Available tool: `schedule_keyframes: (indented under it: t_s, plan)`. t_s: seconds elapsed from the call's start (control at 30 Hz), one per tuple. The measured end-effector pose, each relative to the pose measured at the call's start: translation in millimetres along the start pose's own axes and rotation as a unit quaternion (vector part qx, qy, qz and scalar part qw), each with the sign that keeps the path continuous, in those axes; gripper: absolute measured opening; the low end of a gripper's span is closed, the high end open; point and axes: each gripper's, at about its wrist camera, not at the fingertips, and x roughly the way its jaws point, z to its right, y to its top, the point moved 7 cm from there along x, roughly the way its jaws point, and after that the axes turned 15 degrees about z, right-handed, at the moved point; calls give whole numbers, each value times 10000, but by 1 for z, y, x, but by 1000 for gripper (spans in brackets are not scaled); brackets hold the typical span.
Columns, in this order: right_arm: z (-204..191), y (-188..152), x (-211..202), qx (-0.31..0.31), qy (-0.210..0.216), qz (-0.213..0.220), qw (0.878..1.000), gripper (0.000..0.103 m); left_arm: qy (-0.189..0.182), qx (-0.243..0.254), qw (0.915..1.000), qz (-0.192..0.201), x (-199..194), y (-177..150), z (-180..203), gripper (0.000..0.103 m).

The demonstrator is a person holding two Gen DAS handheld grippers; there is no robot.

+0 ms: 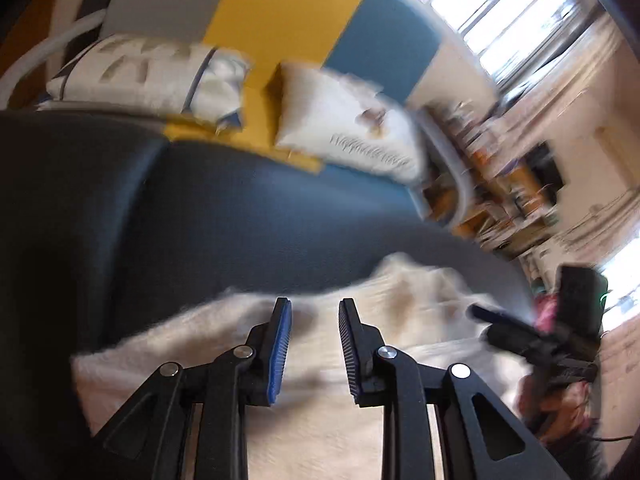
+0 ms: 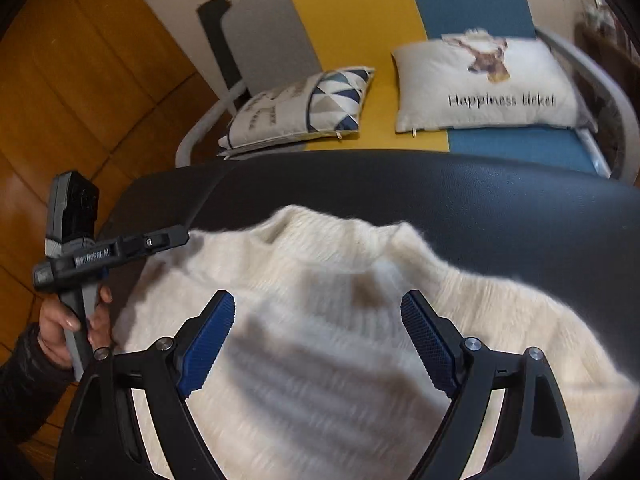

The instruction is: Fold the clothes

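A fluffy cream sweater (image 2: 320, 360) lies spread on a black leather surface (image 2: 500, 208), its collar toward the far side. My right gripper (image 2: 318, 300) hovers over the sweater's middle, open wide, with nothing between its blue pads. My left gripper (image 1: 314, 308) is over the sweater's (image 1: 320, 400) left part with a narrow gap between its fingers; no cloth is pinched there. The right wrist view shows the left gripper (image 2: 172, 238) from the side at the sweater's left edge, held by a hand (image 2: 64, 328). The left wrist view shows the right gripper (image 1: 480, 314) blurred at the right.
Beyond the black surface (image 1: 200, 220) stands a sofa (image 2: 352, 20) striped grey, yellow and blue, with a triangle-patterned cushion (image 2: 304, 108) and a white "Happiness ticket" cushion (image 2: 484, 84). Wooden floor (image 2: 80, 80) lies to the left. Cluttered shelves (image 1: 508, 184) and a bright window (image 1: 500, 4) are at the right.
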Motion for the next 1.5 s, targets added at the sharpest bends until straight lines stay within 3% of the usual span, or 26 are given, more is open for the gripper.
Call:
schedule_keyframes:
  t_s: [0.07, 0.2, 0.33, 0.47, 0.5, 0.57, 0.6, 0.73, 0.8, 0.97, 1.07, 1.13, 1.2, 1.23, 1.33, 1.4, 1.5]
  plan:
    - [17, -1, 7, 98, -217, 49, 9997, 88, 187, 0, 9998, -16, 8, -5, -8, 16]
    - [20, -2, -3, 306, -84, 440, 9985, 88, 150, -100, 9998, 26, 0, -5, -4, 20]
    - [5, 3, -15, 23, -34, 470, 9989, 88, -409, 55, 9991, -65, 7, 6, 29, 21]
    - [-17, 11, -19, -410, 570, 317, 9970, 88, -893, 588, 9916, -723, 37, -6, 71, 21]
    - [-22, 10, -13, -455, 816, 106, 9956, 88, -855, 613, 9909, -836, 45, -10, 73, 21]
    - [-17, 5, 1, -533, 746, -149, 9957, 88, -786, 642, 9898, -1003, 60, -18, 77, 21]
    - [-14, 2, 8, -572, 691, -269, 9956, 88, -779, 591, 9913, -884, 63, -17, 76, 21]
    - [8, 4, 9, -139, 545, 210, 9982, 87, -884, 11, 9950, -471, 61, -21, 66, 20]
    - [14, 3, 4, 105, 559, 427, 9975, 84, -910, 21, 9954, -284, 54, -23, 64, 18]
    - [10, 5, -12, 74, 574, 298, 9979, 85, -1257, -413, 9912, -81, 42, -11, 63, 22]
    - [13, 7, -28, 17, 637, 204, 9978, 85, -1378, -544, 9890, -44, 49, 2, 58, 22]
    - [30, 4, -32, 11, 299, 93, 9995, 85, -1202, -684, 9902, -188, 59, 0, 50, 22]
    - [54, -5, -34, 243, -68, 79, 9997, 85, -996, -808, 9913, -305, 68, -4, 42, 15]
    - [59, -5, -39, 378, 42, 279, 9989, 85, -1006, -884, 9907, -236, 67, -3, 40, 15]
    - [64, -9, -50, 666, 254, 584, 9957, 85, -956, -855, 9916, -142, 60, -2, 40, 18]
    - [65, -5, -54, 711, 196, 561, 9957, 85, -1013, -887, 9909, 27, 46, 4, 42, 22]
    - [71, 3, -62, 820, 161, 674, 9942, 85, -1124, -509, 9920, 275, 24, 8, 49, 22]
